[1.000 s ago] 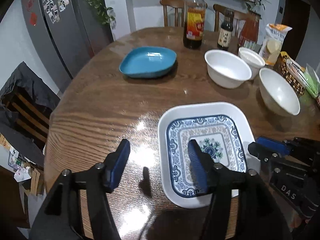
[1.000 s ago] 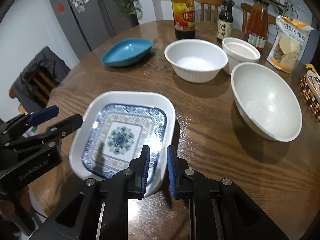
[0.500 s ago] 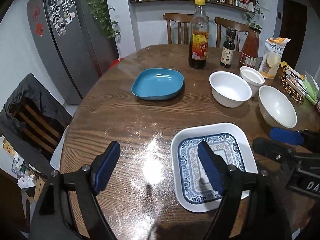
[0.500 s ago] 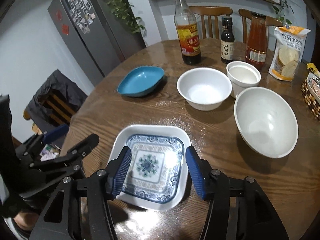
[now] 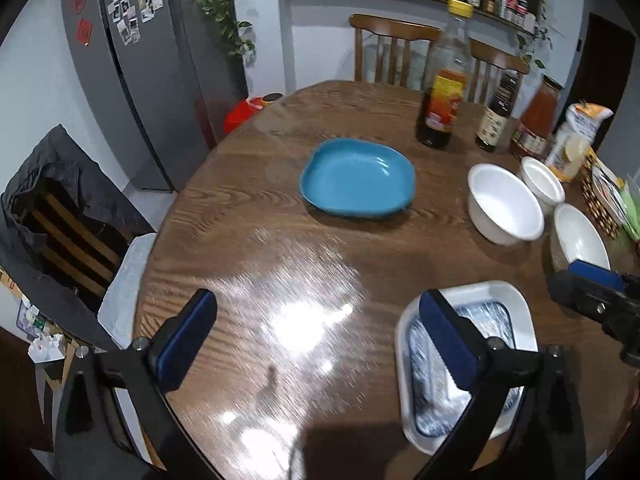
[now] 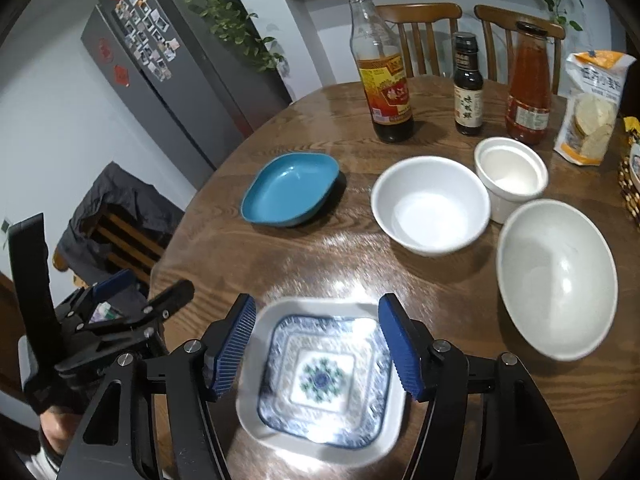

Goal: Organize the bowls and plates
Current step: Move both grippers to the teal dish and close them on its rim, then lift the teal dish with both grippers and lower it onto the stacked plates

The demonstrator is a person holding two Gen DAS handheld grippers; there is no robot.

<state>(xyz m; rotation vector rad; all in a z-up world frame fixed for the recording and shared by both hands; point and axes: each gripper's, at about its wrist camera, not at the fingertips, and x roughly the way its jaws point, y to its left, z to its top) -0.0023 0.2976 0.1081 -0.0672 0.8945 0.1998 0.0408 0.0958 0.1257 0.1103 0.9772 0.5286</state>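
Best reached next, with both grippers' jaws opening and empty, left gripper (image 5: pixel 316 344) and right gripper (image 6: pixel 318 346) clear above the square white blue-patterned plate (image 6: pixel 320 376), for the teal rounded plate (image 5: pixel 358 178) well ahead, kept level.

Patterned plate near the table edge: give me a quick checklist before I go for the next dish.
1. Patterned plate released, flat on table: ok.
2. Right gripper jaws opening, nothing pinched: ok.
3. Left gripper jaws opening, empty: ok.
4. Blue dish unobstructed: ok.
5. Three white bowls upright, unstacked: ok.
6. Plate's near rim clear of table edge: cannot tell.
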